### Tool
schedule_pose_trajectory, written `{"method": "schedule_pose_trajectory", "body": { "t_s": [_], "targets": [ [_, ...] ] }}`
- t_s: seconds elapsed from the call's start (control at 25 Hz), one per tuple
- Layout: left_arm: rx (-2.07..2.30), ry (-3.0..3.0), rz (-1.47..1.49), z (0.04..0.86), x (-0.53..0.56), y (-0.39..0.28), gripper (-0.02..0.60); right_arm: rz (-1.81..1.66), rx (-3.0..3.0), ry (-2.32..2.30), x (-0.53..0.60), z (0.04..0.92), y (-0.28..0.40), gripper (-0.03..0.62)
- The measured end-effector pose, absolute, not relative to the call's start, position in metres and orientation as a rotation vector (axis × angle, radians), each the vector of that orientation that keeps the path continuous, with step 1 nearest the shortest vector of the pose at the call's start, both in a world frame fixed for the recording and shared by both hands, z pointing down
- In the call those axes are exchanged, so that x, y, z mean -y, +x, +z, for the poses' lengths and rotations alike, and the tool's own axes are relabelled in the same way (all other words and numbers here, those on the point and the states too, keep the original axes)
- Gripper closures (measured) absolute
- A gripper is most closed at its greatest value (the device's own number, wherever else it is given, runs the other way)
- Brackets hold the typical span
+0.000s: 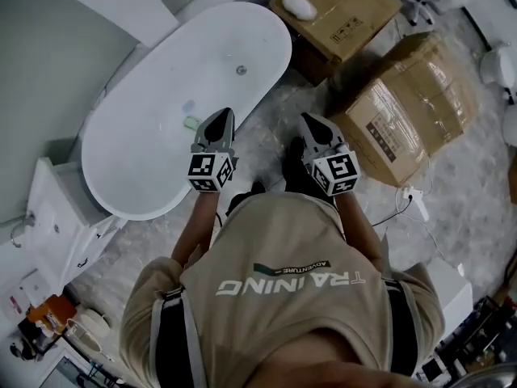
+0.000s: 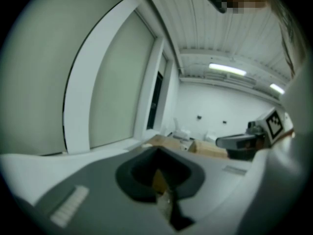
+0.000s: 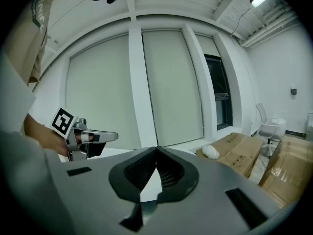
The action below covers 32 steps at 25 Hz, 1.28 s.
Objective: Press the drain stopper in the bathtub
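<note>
- Pressed the drain stopper (image 1: pixel 241 69) yet?
- Not yet, by the look of it. Untouched so far. Look for it as a small round metal dot on the floor of the bathtub (image 1: pixel 145 176), toward the far end. Lies at about 12 o'clock from the left gripper (image 1: pixel 220 124), and apart from it.
- Holding anything?
- No. Shut at the tips in the left gripper view, with only a thin wedge of gap lower down and nothing in it. Same for the right gripper (image 1: pixel 317 128): closed at the tips and empty. Held outside the tub, at 3 o'clock of the left one.
- Aimed where?
- Roughly level, out toward the window wall and ceiling rather than down into the tub.
- Left to do, then?
- All of it, most likely. Tilting 1 gripper down, reaching over the rim toward 12 o'clock, setting the closed tips on the stopper and pushing.
- Anything to steer clear of?
- Only a pale green scrap (image 1: pixel 191 123) on the tub floor, at 9 o'clock of the left gripper in the head view. No concern from the 2 cardboard boxes (image 1: pixel 412 107) at 1 to 3 o'clock, well outside the tub.
</note>
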<state>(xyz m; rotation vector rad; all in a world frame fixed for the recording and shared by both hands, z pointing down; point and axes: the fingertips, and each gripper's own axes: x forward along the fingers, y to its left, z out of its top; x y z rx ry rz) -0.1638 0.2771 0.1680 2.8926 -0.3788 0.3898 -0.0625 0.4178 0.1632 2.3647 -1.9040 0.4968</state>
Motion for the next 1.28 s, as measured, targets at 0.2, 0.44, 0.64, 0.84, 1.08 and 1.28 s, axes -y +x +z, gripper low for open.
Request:
{"method": "schedule_pose_trajectory", "body": {
  "t_s": [0.2, 0.44, 0.64, 0.84, 1.08, 1.28],
  "targets": [
    [0.545, 2.924, 0.425, 0.148, -0.248, -0.126, 0.58, 0.468, 2.034, 2.277, -0.384, 0.155, 0.005, 0.58],
    [0.706, 2.917, 0.45, 0.14, -0.227, -0.092, 0.58, 0.476, 2.133, 2.153, -0.352, 0.165, 0.06, 0.58],
    [0.762, 2.837, 0.457, 0.149, -0.219, -0.081, 0.58, 0.525, 2.179, 2.119, -0.328, 0.171, 0.073, 0.58],
    [0.756, 2.823, 0.474, 0.157, -0.203, -0.075, 0.58, 0.534, 2.164, 2.056, -0.301, 0.187, 0.08, 0.58],
    [0.721, 2.82, 0.477, 0.181, -0.161, -0.071, 0.58, 0.529, 2.118, 2.031, -0.258, 0.184, 0.082, 0.58],
    [0.718, 2.806, 0.425, 0.186, -0.103, -0.05, 0.58, 0.547, 2.115, 2.009, -0.217, 0.172, 0.093, 0.58]
  ]
}}
